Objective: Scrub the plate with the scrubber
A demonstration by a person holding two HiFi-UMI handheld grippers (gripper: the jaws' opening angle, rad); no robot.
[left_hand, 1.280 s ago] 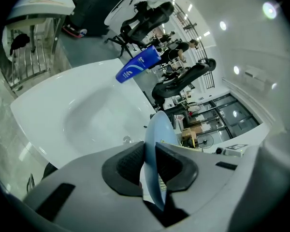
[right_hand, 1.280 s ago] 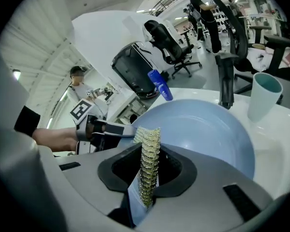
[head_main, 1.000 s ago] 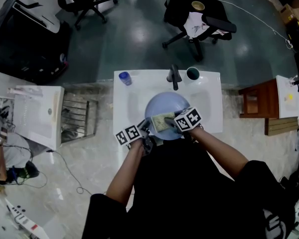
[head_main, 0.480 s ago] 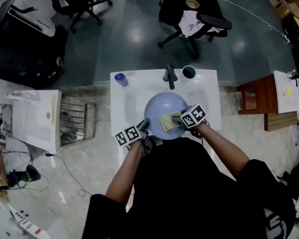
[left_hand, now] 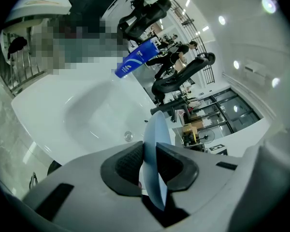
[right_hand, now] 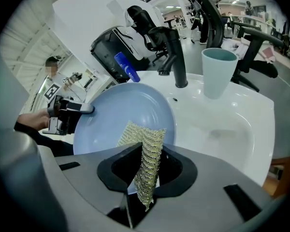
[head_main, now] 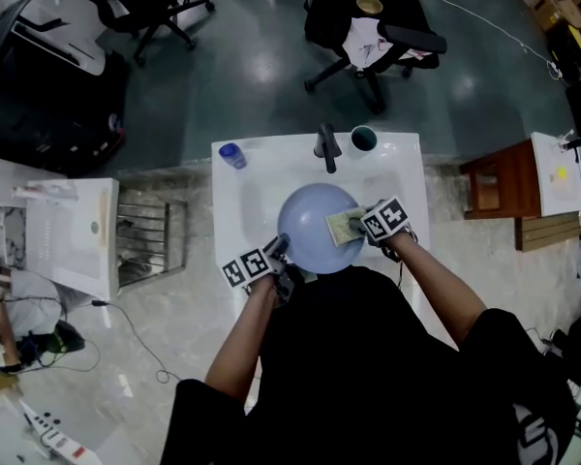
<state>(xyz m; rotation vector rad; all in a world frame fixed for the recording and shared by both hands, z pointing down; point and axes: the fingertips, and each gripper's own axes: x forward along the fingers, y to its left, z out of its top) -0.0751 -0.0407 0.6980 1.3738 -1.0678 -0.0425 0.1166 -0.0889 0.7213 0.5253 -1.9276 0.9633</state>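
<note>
Plate getting scrubbed over the sink

Left gripper (head_main: pixel 279 250) is clamping down on the near left rim of the blue plate (head_main: pixel 310 223), holding it tilted over the middle of the sink (head_main: pixel 412 211). Right gripper (head_main: pixel 358 227) is pinching the yellow-green scrubber (head_main: pixel 340 227) and laying it against the plate's right edge. Faucet (head_main: pixel 326 146) and cup (head_main: pixel 364 139) are sitting at the sink's far edge, and a bottle (head_main: pixel 231 155) is at its far left corner.

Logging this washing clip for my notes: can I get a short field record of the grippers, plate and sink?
left gripper: shut on plate rim, near-left edge
right gripper: shut on scrubber, at plate's right side
plate: light blue, held over sink basin
sink: white; black faucet, teal cup, blue bottle along back
</note>
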